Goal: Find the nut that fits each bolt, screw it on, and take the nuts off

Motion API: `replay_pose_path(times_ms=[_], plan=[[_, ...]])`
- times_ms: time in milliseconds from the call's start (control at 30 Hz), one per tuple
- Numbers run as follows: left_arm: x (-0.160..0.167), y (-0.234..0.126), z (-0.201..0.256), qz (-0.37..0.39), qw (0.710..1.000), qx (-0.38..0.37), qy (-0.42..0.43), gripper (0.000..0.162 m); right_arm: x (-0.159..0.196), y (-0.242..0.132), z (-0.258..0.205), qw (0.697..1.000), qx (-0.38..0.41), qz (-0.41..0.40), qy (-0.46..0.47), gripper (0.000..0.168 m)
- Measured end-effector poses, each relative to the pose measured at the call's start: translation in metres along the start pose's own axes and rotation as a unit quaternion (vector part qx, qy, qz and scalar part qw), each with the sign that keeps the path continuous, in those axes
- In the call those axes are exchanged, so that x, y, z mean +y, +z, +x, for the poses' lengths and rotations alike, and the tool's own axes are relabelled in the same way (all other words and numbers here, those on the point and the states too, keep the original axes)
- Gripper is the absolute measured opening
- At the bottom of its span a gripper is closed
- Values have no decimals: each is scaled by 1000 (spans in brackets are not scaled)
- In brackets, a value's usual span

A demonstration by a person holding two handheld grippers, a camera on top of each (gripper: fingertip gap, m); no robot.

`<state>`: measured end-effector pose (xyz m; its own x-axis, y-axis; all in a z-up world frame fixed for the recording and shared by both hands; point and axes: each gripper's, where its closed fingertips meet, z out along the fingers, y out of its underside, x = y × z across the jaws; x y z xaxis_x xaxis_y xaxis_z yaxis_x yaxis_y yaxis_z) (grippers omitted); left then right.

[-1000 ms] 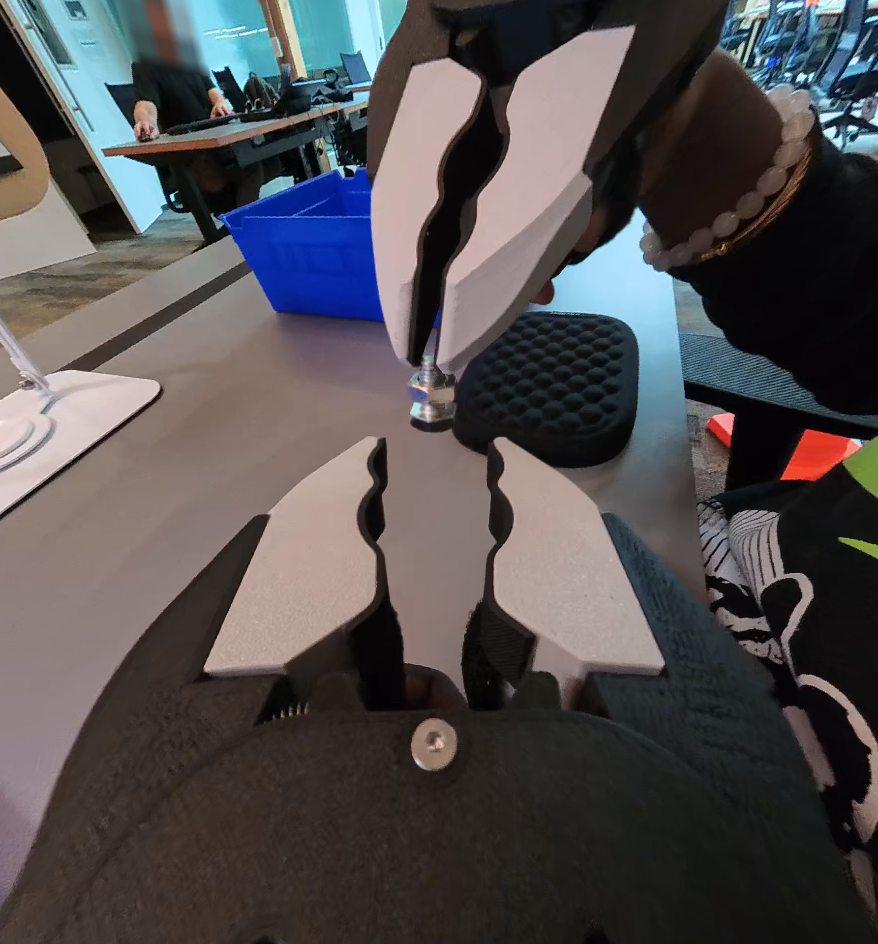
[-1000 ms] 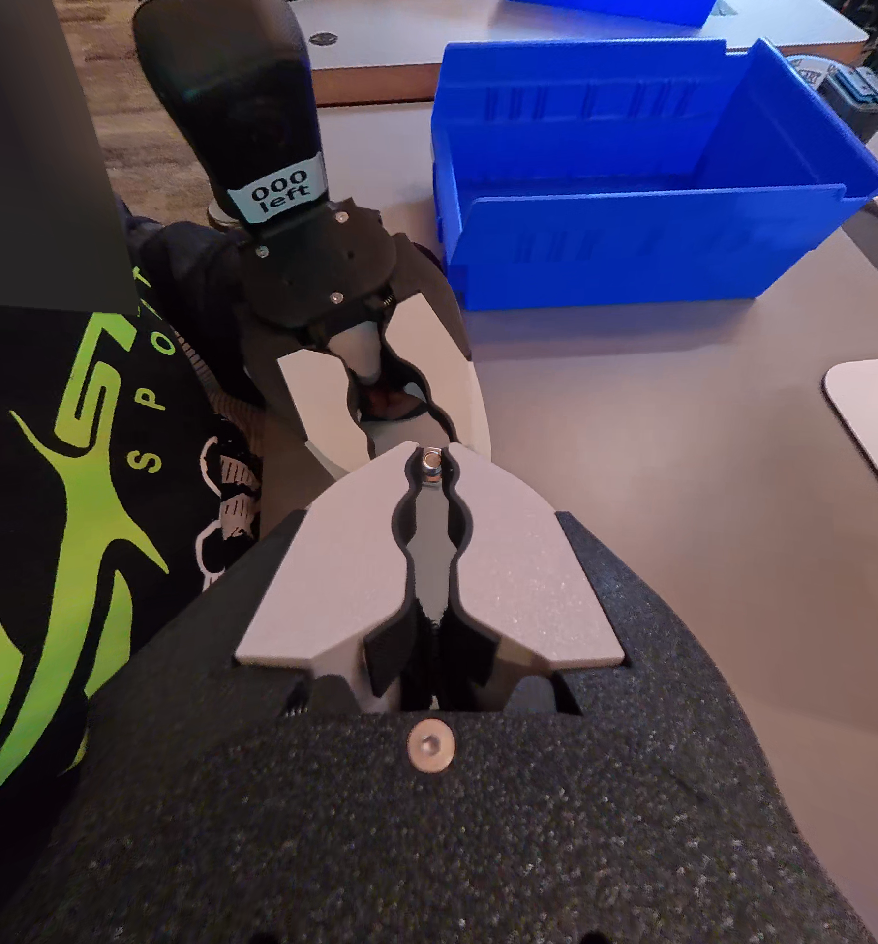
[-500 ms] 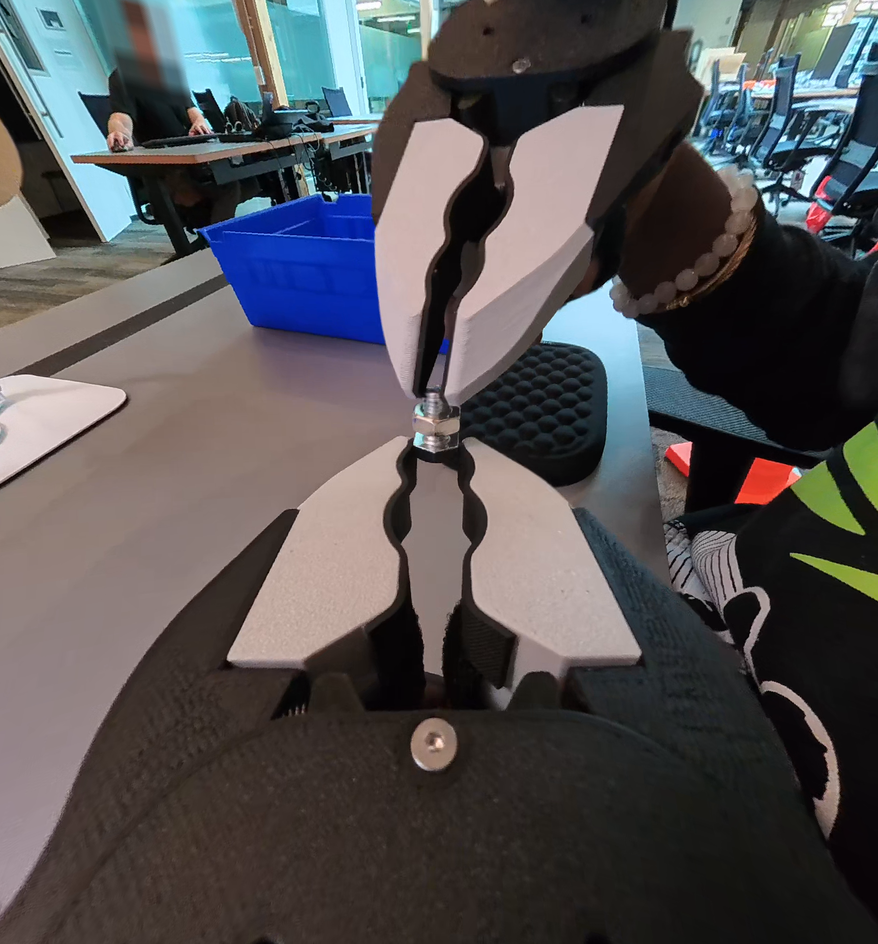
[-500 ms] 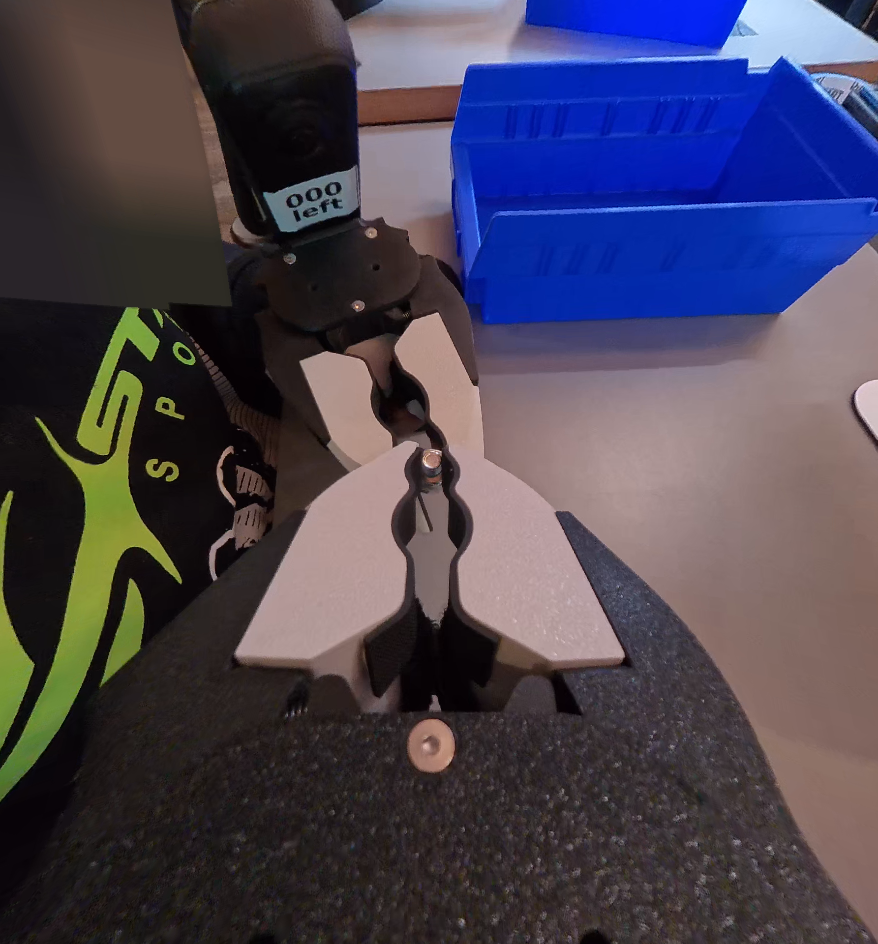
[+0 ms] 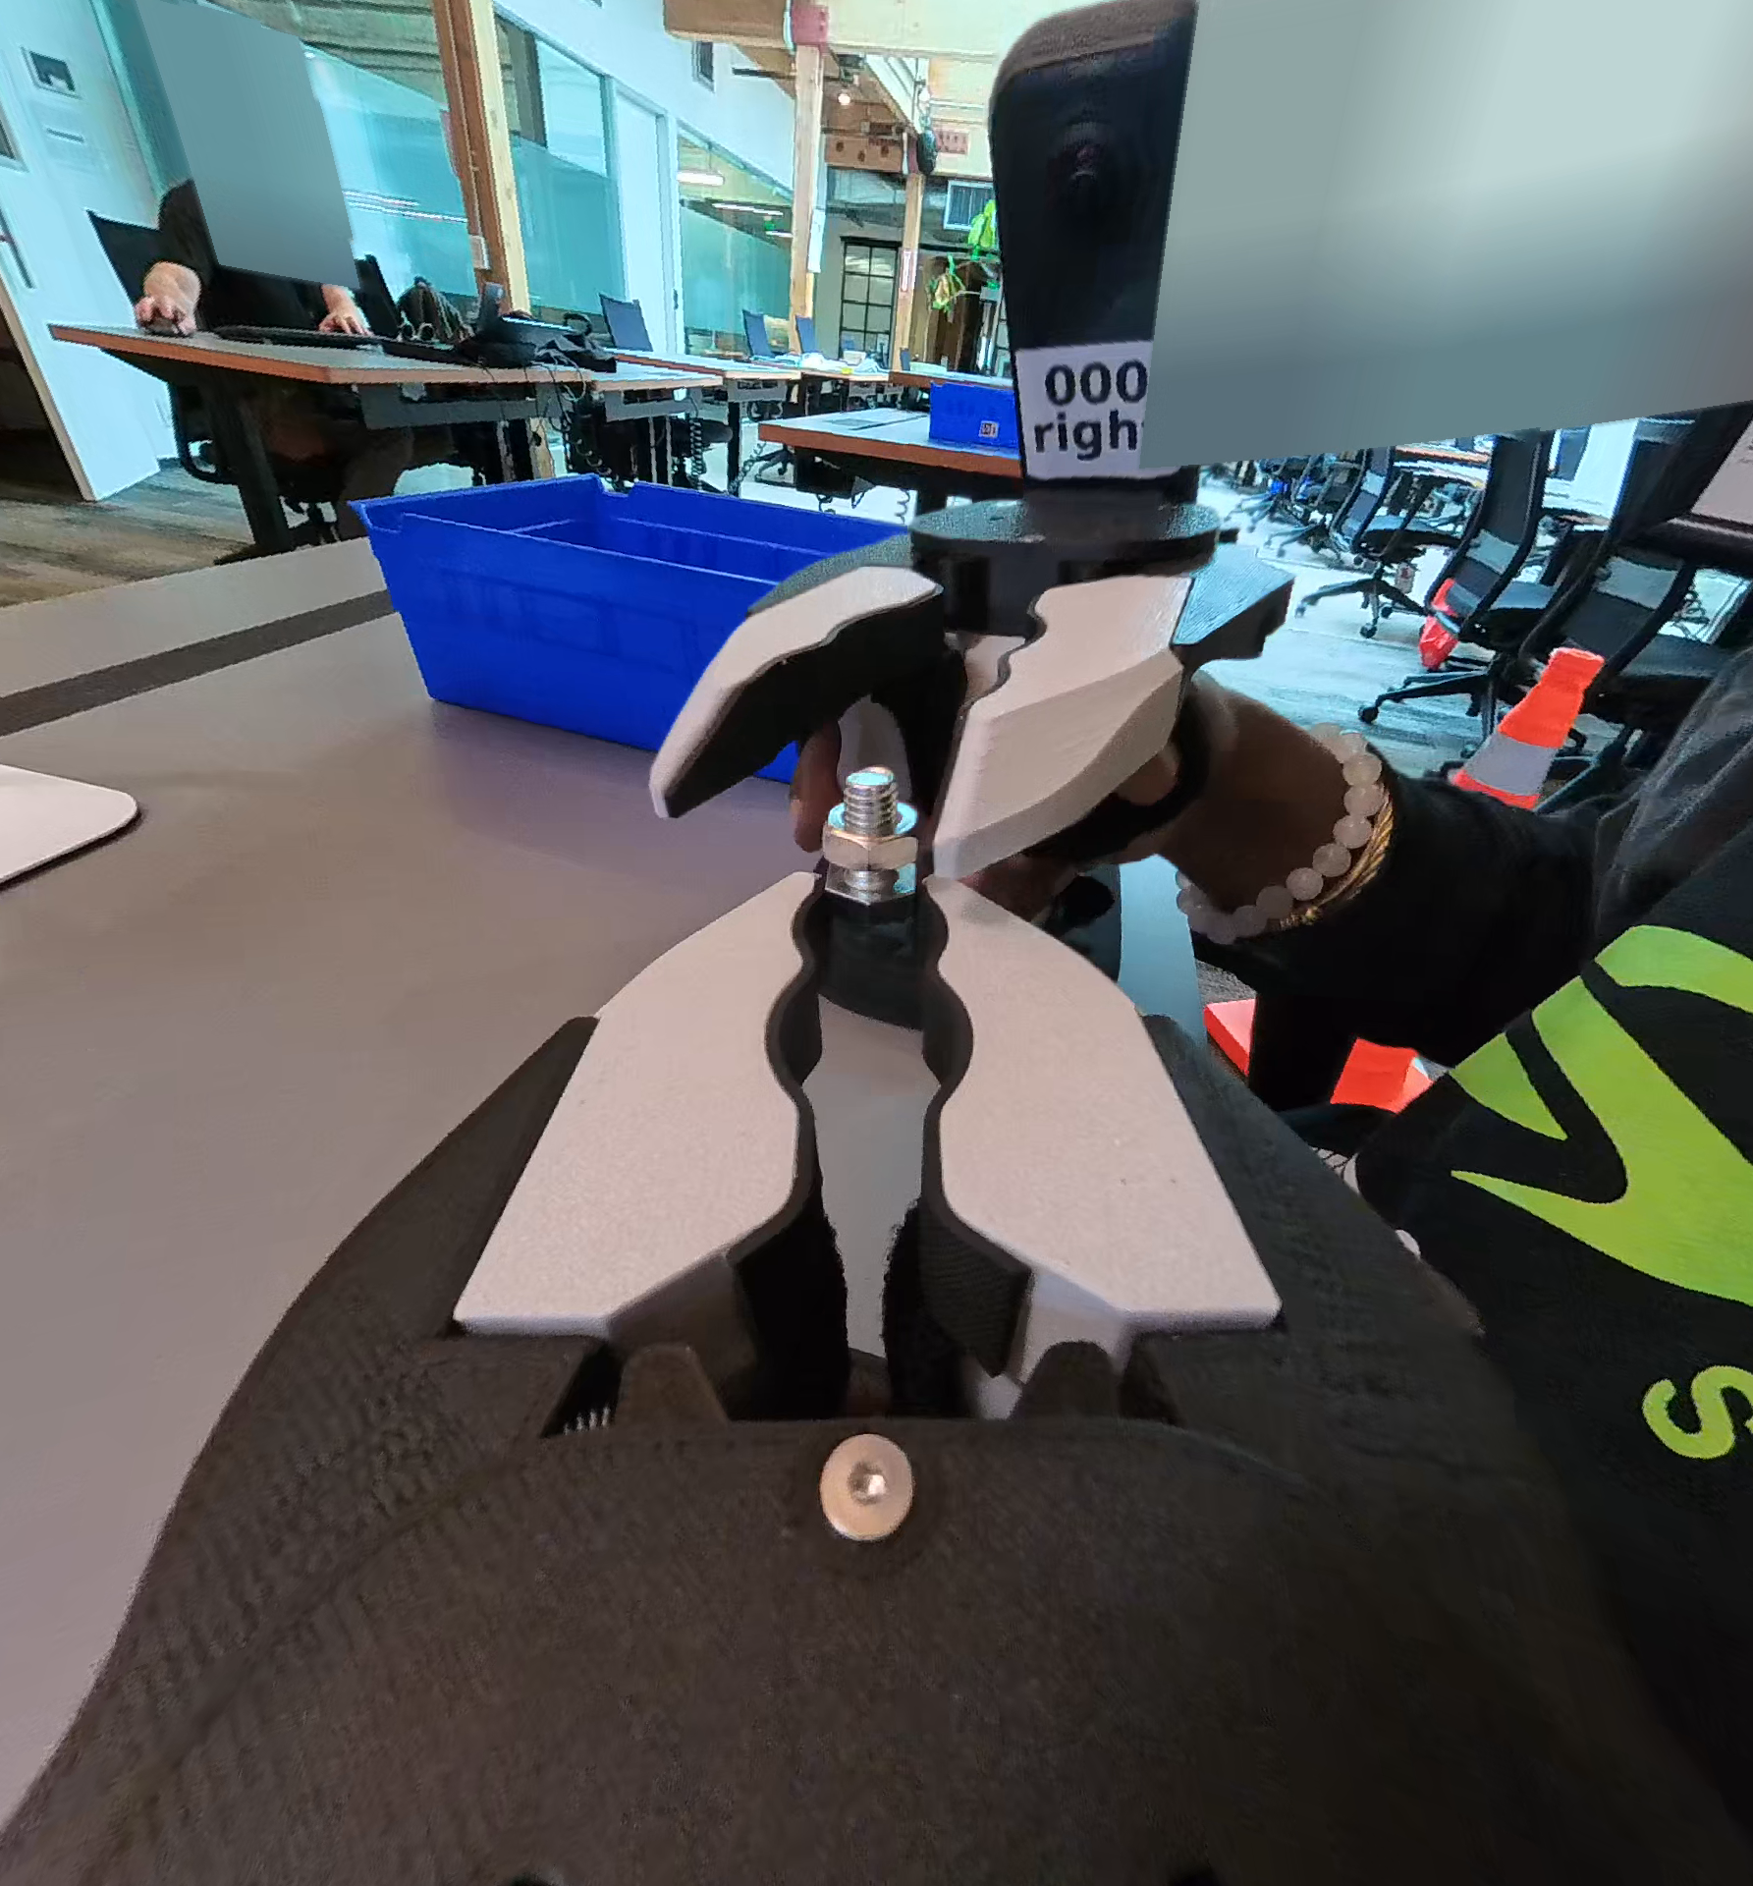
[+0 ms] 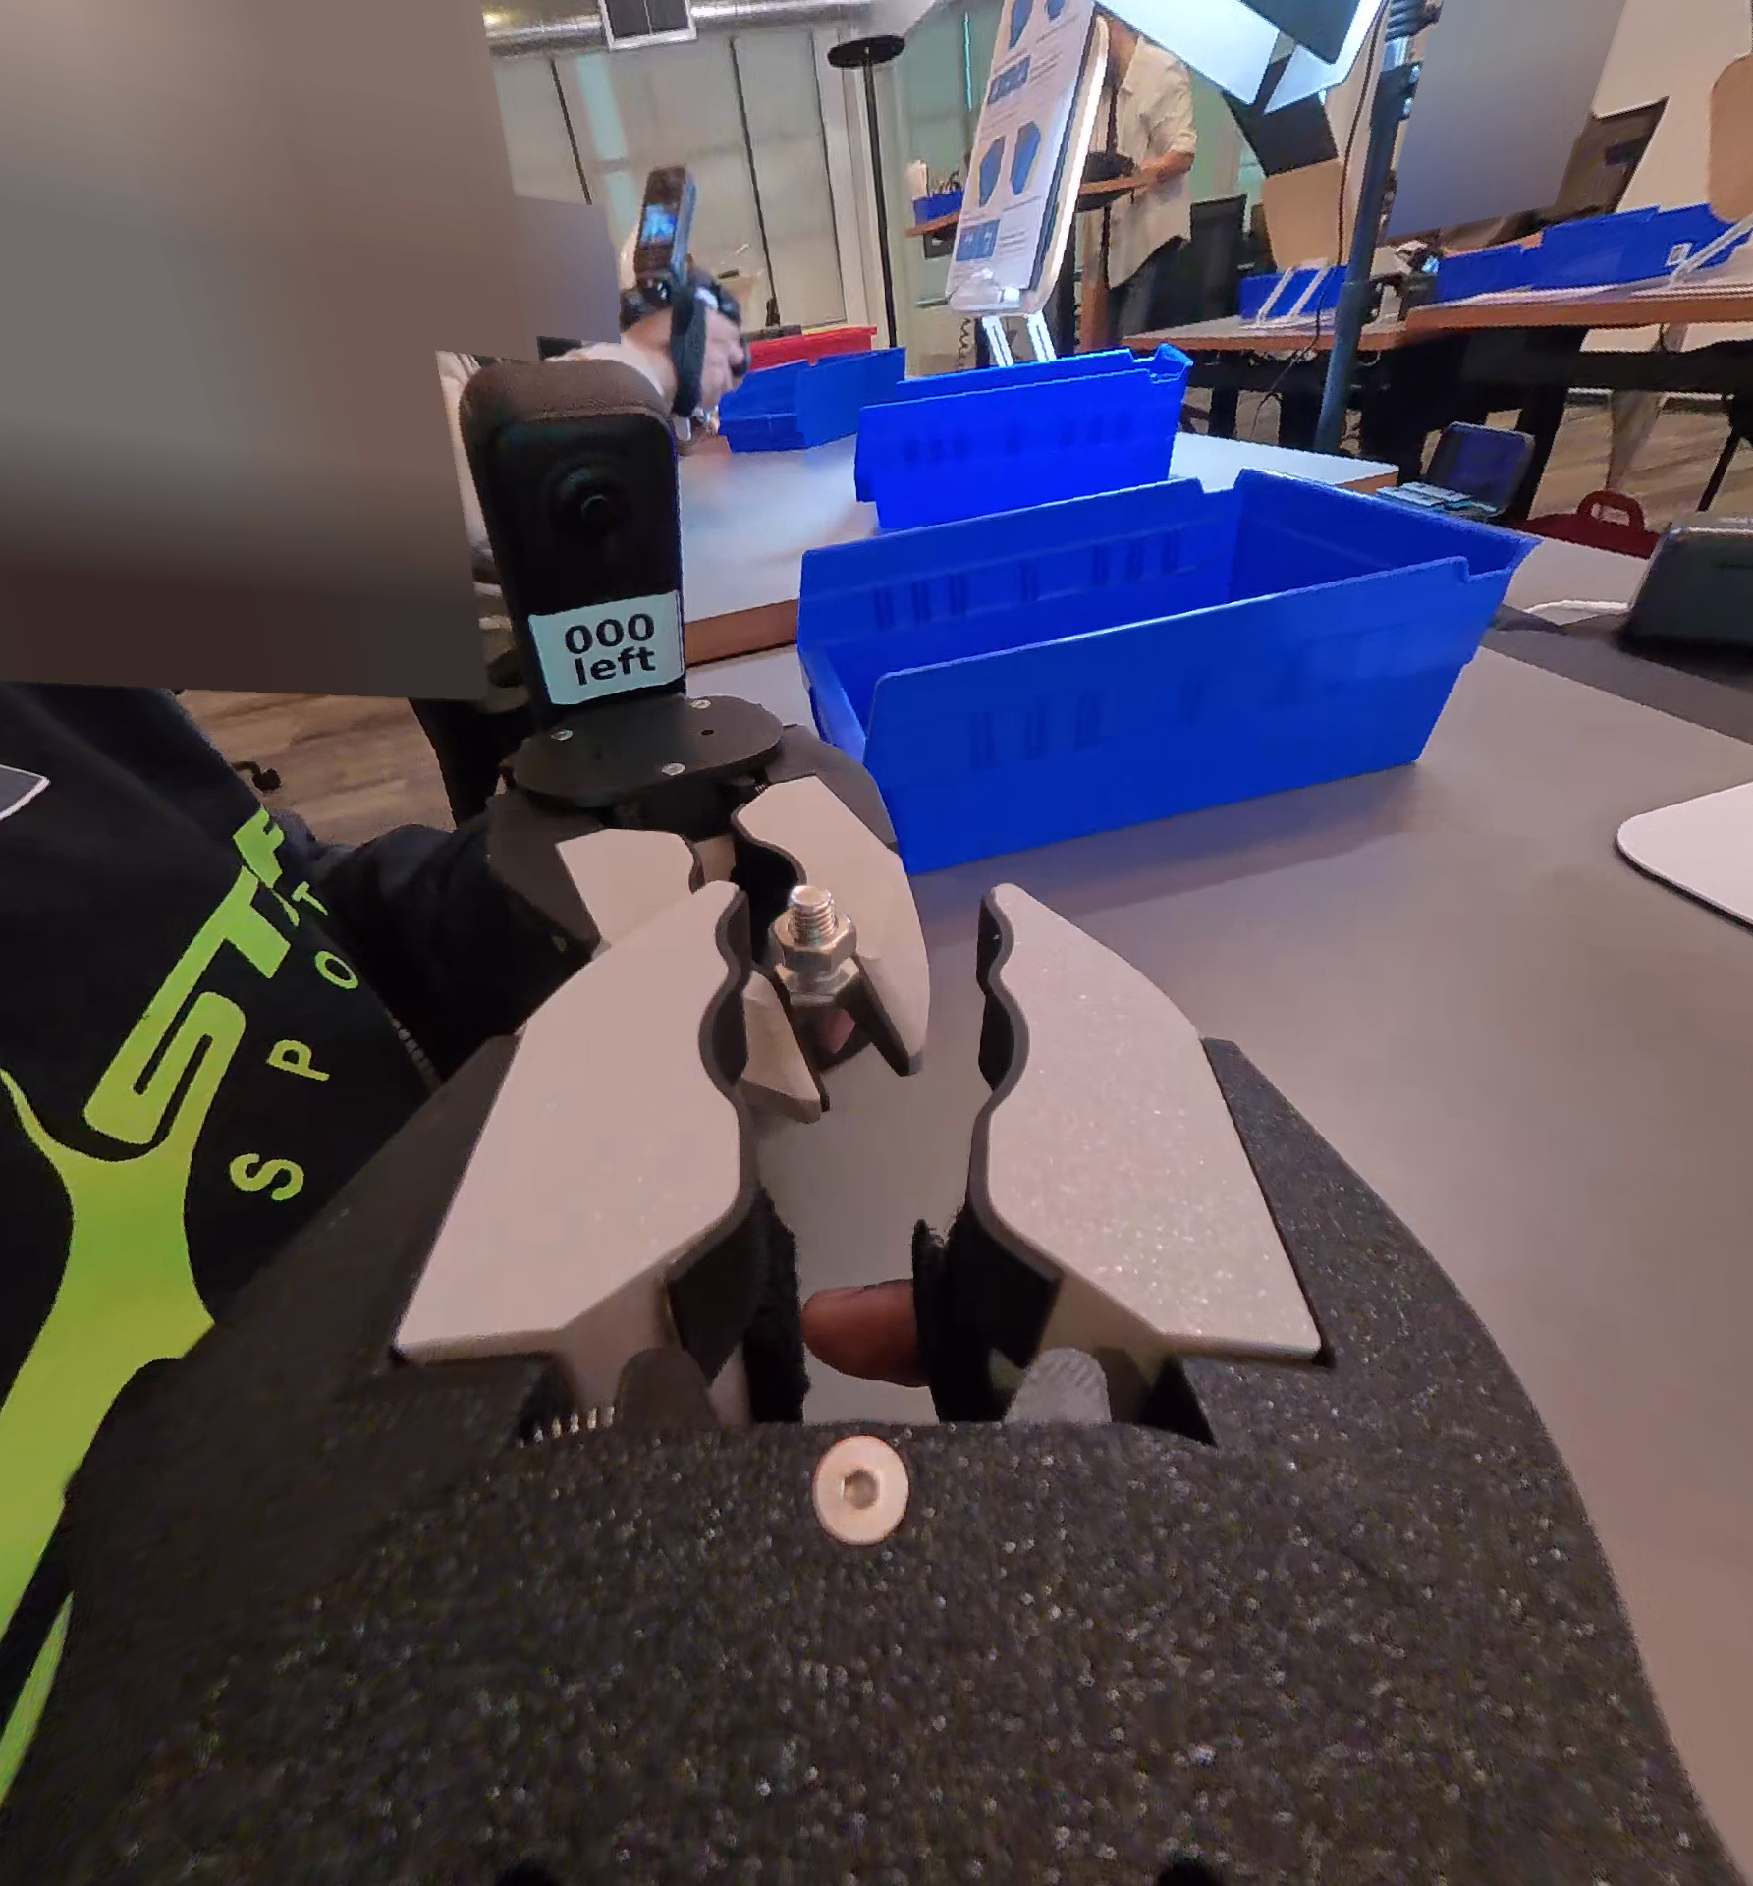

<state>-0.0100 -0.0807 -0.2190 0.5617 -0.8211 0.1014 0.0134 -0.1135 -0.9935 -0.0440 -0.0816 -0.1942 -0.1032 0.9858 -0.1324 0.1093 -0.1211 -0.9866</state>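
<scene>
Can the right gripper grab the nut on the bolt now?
Probably yes. The right gripper is open, and the nut sits exposed above the left gripper, which clamps the bolt lower down. Nothing blocks the way.

Bright, even daylight fills the room, much of it through the glazed walls behind the desks, with a few ceiling lamps glowing far back. The grey table (image 5: pixel 290 980) takes a soft pale sheen toward its far edge, and the blue bin (image 6: pixel 1137 704) drops only a faint, short shadow at its foot. Both pictures bow hard at the edges (posts and window frames lean and curve). Close parts stay sharp; the speckled black gripper bodies show grain. Large smooth blurred patches sit in the upper corners. The bolt (image 5: pixel 870 816) glints with small highlights.
</scene>
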Motion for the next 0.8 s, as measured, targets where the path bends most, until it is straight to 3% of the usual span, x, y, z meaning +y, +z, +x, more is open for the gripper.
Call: replay_pose_path(times_ms=[300,367,433,800], plan=[[0,0,0,2,1000,6,-6,15,1,-11,2,1000,-3,4,-10,33],[-1,-1,0,5,1000,9,-5,15,2,-16,8,1000,14,4,-12,20],[-1,-2,1,6,1000,11,-3,15,3,-20,12,1000,27,2,-17,17],[2,0,4,-3,1000,14,10,15,6,0,-5,1000,-14,19,0,41]])
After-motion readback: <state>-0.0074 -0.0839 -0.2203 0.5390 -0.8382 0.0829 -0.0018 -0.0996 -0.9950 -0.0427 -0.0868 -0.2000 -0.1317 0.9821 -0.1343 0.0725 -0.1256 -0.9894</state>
